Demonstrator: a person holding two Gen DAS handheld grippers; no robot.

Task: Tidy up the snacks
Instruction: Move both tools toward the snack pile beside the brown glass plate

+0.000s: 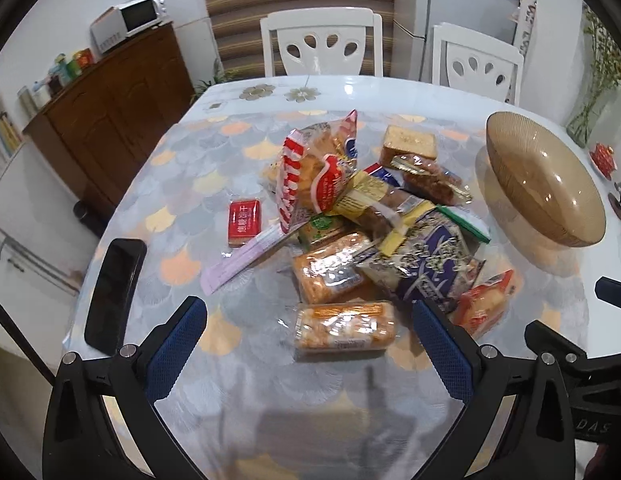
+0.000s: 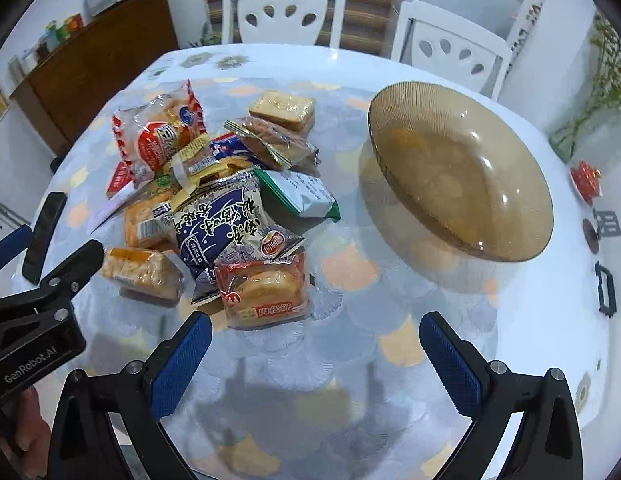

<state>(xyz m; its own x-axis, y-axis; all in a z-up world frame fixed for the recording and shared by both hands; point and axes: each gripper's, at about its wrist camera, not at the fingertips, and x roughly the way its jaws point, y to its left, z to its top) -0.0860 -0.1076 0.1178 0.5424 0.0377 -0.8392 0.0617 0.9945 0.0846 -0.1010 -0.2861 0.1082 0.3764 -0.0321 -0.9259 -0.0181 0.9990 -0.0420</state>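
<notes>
2 tools, left [image 1: 310,334] and right [image 2: 315,346], spread wide, 1 bowl [image 2: 506,168], 2 chairs [image 1: 320,40]

You've got the snack pile [image 1: 362,216] at frame centre on the table [image 1: 190,184]. Bowl [image 1: 544,184] sits right of it, apart from the pile. Phone [image 1: 114,292] lies lower left, near the table edge. One small packet [image 1: 244,220] lies alone just left of the pile. Two chairs [image 1: 322,40] stand behind the table; cabinet [image 1: 110,116] upper left w/ a microwave [image 1: 144,14] on top.
</notes>
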